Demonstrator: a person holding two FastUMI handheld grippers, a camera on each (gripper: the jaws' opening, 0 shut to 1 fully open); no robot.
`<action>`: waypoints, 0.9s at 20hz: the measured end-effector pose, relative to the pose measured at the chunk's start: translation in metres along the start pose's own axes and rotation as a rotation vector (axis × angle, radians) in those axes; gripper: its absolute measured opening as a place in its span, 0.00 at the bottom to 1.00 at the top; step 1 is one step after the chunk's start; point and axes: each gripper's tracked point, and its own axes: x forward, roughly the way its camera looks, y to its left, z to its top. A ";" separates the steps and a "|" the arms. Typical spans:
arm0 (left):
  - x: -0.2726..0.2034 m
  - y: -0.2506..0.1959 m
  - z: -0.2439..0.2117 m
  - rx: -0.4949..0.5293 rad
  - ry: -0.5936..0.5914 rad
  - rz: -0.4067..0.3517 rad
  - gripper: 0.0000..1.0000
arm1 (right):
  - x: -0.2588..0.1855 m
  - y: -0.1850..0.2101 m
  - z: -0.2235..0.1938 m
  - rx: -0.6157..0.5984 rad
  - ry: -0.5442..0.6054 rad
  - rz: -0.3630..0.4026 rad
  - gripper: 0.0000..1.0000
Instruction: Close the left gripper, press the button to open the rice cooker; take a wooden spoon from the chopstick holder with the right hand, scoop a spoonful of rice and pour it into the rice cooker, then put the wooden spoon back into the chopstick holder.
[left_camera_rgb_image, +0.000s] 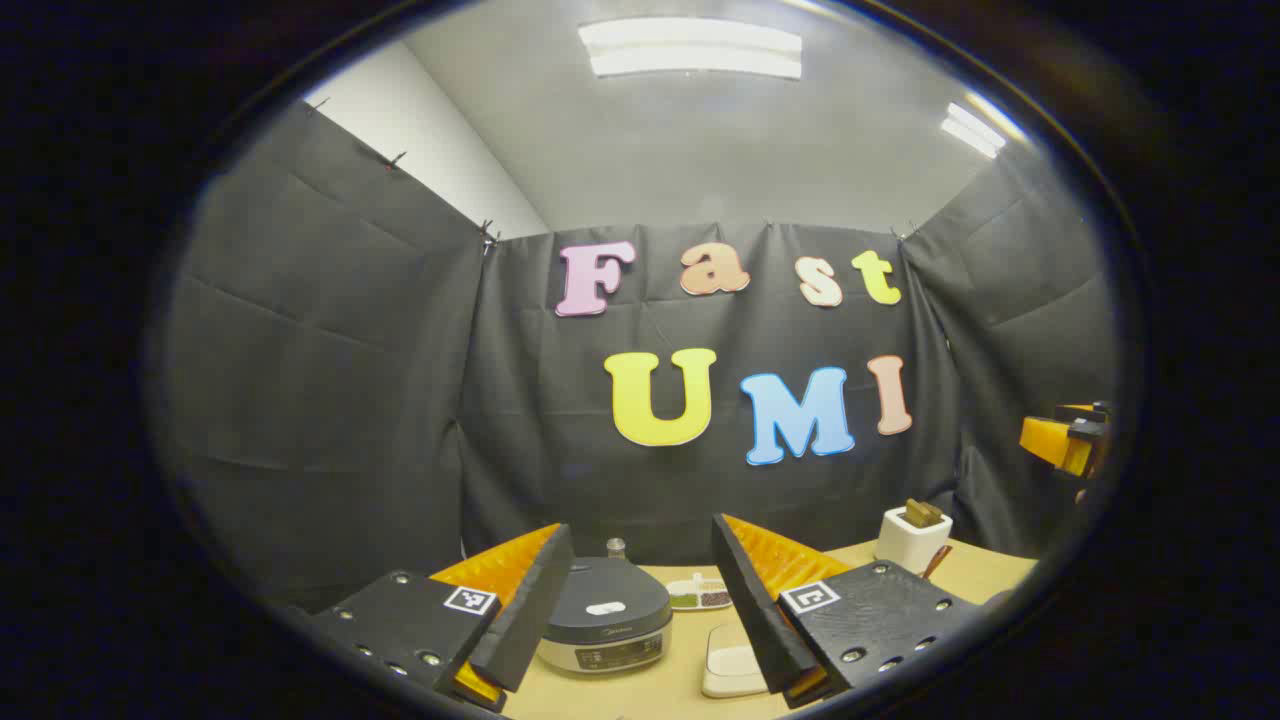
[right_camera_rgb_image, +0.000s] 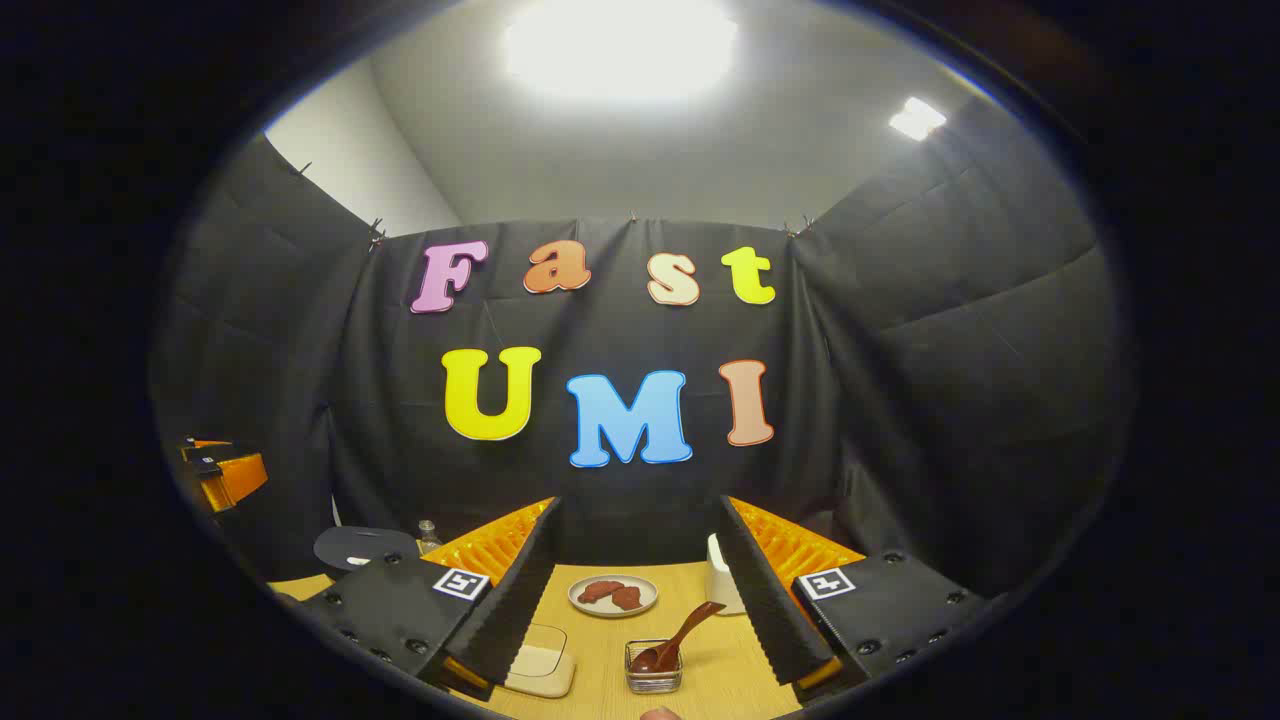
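Note:
The dark-lidded rice cooker (left_camera_rgb_image: 605, 620) stands with its lid down, low between the fingers of my left gripper (left_camera_rgb_image: 640, 530), which is open and holds nothing. A white chopstick holder (left_camera_rgb_image: 912, 540) with wooden pieces in it stands at the back right, and a brown handle (left_camera_rgb_image: 937, 560) leans beside it. My right gripper (right_camera_rgb_image: 640, 505) is open and empty above the table. Below it a wooden spoon (right_camera_rgb_image: 685, 630) rests with its bowl in a small glass cup (right_camera_rgb_image: 655, 675). The holder (right_camera_rgb_image: 716, 585) is partly hidden behind the right finger.
A plate with brown pieces (right_camera_rgb_image: 612, 595) lies mid-table, and a small divided dish (left_camera_rgb_image: 698, 595) sits behind the cooker. A shallow box with pale contents (left_camera_rgb_image: 733, 670) lies beside the cooker. A small bottle (right_camera_rgb_image: 428, 535) stands at the left. The other gripper (left_camera_rgb_image: 1065, 440) hangs at the far right.

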 end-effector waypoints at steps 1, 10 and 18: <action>0.001 0.004 0.001 -0.002 -0.004 0.010 0.87 | 0.001 0.000 0.002 -0.003 -0.008 0.001 0.96; 0.001 0.010 0.000 0.005 -0.001 0.030 0.87 | 0.005 0.013 0.003 -0.055 -0.014 0.036 0.96; 0.004 0.009 0.000 0.021 0.002 0.037 0.87 | 0.007 0.002 0.003 -0.048 -0.006 0.022 0.97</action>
